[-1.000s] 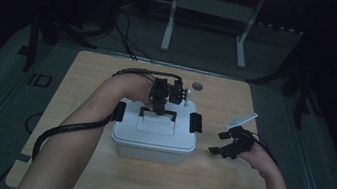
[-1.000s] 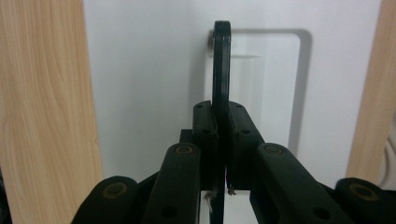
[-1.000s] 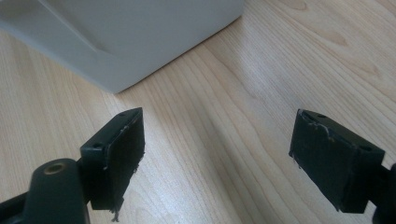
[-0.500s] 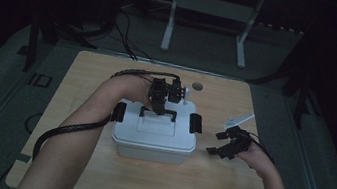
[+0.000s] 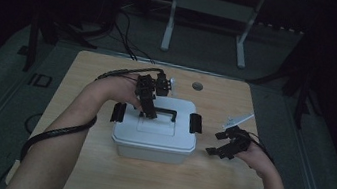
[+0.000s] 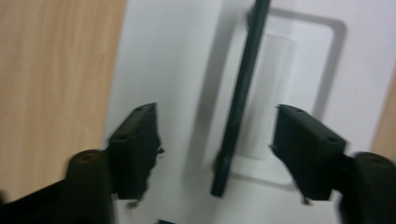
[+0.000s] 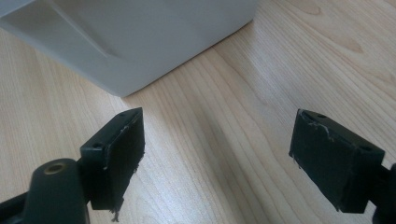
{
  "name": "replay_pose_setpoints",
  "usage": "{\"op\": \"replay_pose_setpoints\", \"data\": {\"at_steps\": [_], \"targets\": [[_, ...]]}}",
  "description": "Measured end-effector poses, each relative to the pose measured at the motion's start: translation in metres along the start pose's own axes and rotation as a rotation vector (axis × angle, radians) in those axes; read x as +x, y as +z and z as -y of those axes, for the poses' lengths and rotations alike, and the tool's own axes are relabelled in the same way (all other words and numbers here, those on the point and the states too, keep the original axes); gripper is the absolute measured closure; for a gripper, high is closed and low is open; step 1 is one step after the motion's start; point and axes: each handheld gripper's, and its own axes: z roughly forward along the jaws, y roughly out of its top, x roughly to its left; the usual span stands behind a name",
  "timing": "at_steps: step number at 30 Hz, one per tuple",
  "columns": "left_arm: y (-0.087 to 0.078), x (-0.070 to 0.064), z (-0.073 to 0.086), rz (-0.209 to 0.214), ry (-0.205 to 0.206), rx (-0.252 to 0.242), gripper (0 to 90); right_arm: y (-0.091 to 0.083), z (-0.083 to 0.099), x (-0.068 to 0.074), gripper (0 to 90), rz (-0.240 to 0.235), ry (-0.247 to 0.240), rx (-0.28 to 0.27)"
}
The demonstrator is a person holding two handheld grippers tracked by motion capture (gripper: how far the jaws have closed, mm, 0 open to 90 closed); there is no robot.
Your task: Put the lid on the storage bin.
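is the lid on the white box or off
On: the lid sits flat on the white box, black handle between the open left gripper jaws.

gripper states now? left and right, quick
Left gripper: open, jaws either side of the black carry handle on the white plastic lidded box, not closed on it.
Right gripper: open, holding nothing, over the light wooden table.

- A white plastic storage box (image 5: pixel 153 140) stands upright on the wooden tabletop (image 5: pixel 94 71), about midway between the left and right edges and nearer the front edge than the far one.
- Its white lid (image 6: pixel 163 70) is on, with a black latch at each short end.
- A slim black carry handle (image 6: pixel 240 98) lies across a shallow rectangular recess in the middle of the lid.
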Motion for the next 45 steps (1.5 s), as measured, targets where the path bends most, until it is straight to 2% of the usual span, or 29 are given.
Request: {"op": "replay_pose_setpoints", "data": {"at_steps": [2,3,4,7,10,11,13,15,17,19,23,24,26,30,32,34,37,39,41,43,45], "targets": [[-0.001,0.001,0.008,0.016,-0.021,-0.014,25.0,0.000,0.000,0.000,17.7,0.001,-0.001,0.002],[-0.002,0.001,0.012,0.019,-0.032,-0.018,18.5,0.000,0.000,0.000,17.7,0.001,-0.001,0.000],[-0.001,0.002,0.016,0.015,-0.043,-0.021,16.4,0.000,0.000,0.000,17.7,0.001,0.000,-0.002],[0.000,0.002,0.028,0.008,-0.068,-0.052,14.6,-0.001,0.000,0.000,17.7,0.006,0.006,-0.003],[0.003,0.003,0.038,-0.007,-0.081,-0.081,14.6,-0.001,0.001,-0.001,17.7,0.012,0.010,-0.006],[0.003,0.002,0.041,-0.025,-0.081,-0.084,14.6,-0.001,0.001,-0.001,17.7,0.013,0.012,-0.006],[0.004,0.002,0.047,-0.012,-0.096,-0.107,14.6,-0.001,0.002,-0.002,17.6,0.017,0.015,-0.007],[0.005,0.001,0.053,-0.037,-0.101,-0.122,14.6,-0.002,0.002,-0.003,17.0,0.019,0.023,-0.015],[0.004,0.002,0.060,-0.016,-0.119,-0.150,14.6,-0.002,0.003,-0.003,16.9,0.022,0.025,-0.023],[0.005,0.002,0.063,-0.021,-0.122,-0.151,14.6,-0.002,0.003,-0.004,16.9,0.023,0.029,-0.023],[0.006,0.002,0.076,-0.019,-0.156,-0.163,14.6,-0.002,0.004,-0.005,16.9,0.029,0.035,-0.029],[0.007,0.002,0.078,-0.035,-0.162,-0.167,14.6,-0.003,0.005,-0.006,16.9,0.031,0.036,-0.032],[0.007,0.002,0.085,-0.033,-0.181,-0.196,14.6,-0.003,0.006,-0.006,15.4,0.039,0.053,-0.048],[0.007,0.000,0.102,-0.082,-0.184,-0.263,14.5,-0.001,0.007,-0.007,15.4,0.069,0.071,-0.065],[0.007,0.001,0.112,-0.080,-0.214,-0.288,14.5,-0.001,0.008,-0.007,15.3,0.074,0.070,-0.062],[0.008,0.001,0.120,-0.099,-0.227,-0.307,14.5,0.000,0.008,-0.007,15.3,0.077,0.073,-0.061],[0.012,0.001,0.135,-0.096,-0.265,-0.329,14.5,0.000,0.009,-0.008,15.3,0.082,0.076,-0.063],[0.012,0.001,0.142,-0.081,-0.295,-0.361,13.9,0.000,0.010,-0.008,15.3,0.088,0.081,-0.063],[0.011,0.001,0.149,-0.099,-0.308,-0.381,13.9,0.000,0.011,-0.008,15.3,0.091,0.083,-0.065],[0.009,0.001,0.155,-0.091,-0.328,-0.423,13.9,0.001,0.011,-0.009,15.3,0.094,0.085,-0.063],[0.006,0.000,0.159,-0.104,-0.331,-0.442,13.9,0.001,0.012,-0.010,15.3,0.093,0.090,-0.063]]}}
